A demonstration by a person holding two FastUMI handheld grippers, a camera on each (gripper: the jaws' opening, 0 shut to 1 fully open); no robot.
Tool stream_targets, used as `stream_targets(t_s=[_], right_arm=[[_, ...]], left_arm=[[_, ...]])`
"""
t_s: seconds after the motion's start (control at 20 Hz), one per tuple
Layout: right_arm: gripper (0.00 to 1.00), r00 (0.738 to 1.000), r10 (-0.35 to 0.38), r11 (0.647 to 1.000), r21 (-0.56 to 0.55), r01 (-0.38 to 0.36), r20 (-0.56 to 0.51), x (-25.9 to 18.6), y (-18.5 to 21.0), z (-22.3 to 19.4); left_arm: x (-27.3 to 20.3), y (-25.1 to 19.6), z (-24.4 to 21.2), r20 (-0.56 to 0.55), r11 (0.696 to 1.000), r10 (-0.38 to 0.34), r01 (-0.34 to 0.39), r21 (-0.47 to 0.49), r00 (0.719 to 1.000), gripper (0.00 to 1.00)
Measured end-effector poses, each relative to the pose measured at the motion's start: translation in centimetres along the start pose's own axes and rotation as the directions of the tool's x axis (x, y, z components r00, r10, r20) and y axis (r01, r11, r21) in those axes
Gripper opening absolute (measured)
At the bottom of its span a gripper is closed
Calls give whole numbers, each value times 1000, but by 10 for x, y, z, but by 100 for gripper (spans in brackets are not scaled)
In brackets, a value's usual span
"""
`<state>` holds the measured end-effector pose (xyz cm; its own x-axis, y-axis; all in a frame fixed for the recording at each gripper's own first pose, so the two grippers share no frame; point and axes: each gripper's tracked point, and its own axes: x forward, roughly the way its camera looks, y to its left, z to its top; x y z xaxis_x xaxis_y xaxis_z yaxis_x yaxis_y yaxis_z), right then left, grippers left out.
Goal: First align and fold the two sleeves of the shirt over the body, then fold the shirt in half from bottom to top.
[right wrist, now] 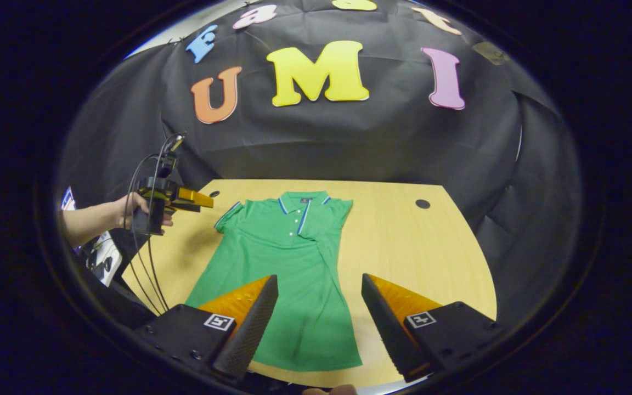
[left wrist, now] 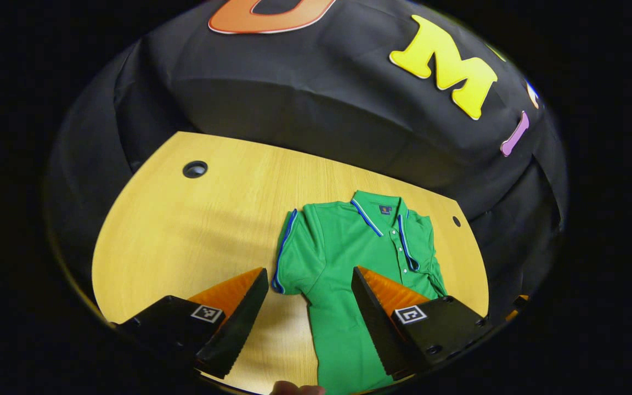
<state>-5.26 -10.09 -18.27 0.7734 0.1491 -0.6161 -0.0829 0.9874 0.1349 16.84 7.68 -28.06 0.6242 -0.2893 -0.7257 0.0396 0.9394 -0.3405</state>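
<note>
Wooden tabletop (right wrist: 404, 241) carries the green polo shirt (right wrist: 288, 263), lying flat, one sleeve folded over its body. My left gripper (left wrist: 309, 307) and right gripper (right wrist: 320, 315) hover above it, jaws apart, empty.

— Where's the shirt (right wrist: 288, 258)?
— Flat on the table (right wrist: 404, 241), collar toward the wall, hem nearest.
— And the sleeves?
— One folded over the body, the other (left wrist: 288, 258) spread out.

A pale wooden bench (right wrist: 404, 247) has a round cable hole (right wrist: 422, 204) near its far right corner, another hole (left wrist: 195, 169) at far left, and black cloth (right wrist: 349, 137) behind.
</note>
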Motion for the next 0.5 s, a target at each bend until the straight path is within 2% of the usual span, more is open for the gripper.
stream_targets(t_s=[0.05,0.1,0.2,0.25,0.3,0.35,0.4,0.45,0.5], right_arm=[[92,1000,-24,1000,17,24,-14,-2,-12,-8],[97,999,-41,999,34,42,-28,-3,-21,-14],[97,996,-62,995,78,66,-60,-6,-35,-25],[92,995,-70,993,93,77,-72,-5,-42,-29],[97,993,-80,991,104,89,-86,-5,-48,-33],[97,992,-84,989,113,95,-96,-3,-52,-35],[92,991,-86,987,125,98,-103,-2,-54,-36],[92,990,-85,987,128,99,-109,-1,-54,-37],[97,990,-81,987,131,96,-115,1,-54,-38]], left_arm=[[14,10,-1,-32,1000,9,-9,1,999,98],[28,18,0,-59,1000,7,-8,-11,998,98],[42,27,-1,-108,999,-2,-2,-32,994,98],[50,30,-3,-137,999,-2,-2,-32,991,98],[57,35,-5,-163,1000,5,-8,-17,987,98],[63,40,-6,-186,1000,16,-15,5,982,98],[70,44,-8,-211,999,33,-25,41,977,97],[74,45,-9,-227,998,34,-20,63,973,94],[78,42,-11,-245,997,29,-9,83,969,93]])
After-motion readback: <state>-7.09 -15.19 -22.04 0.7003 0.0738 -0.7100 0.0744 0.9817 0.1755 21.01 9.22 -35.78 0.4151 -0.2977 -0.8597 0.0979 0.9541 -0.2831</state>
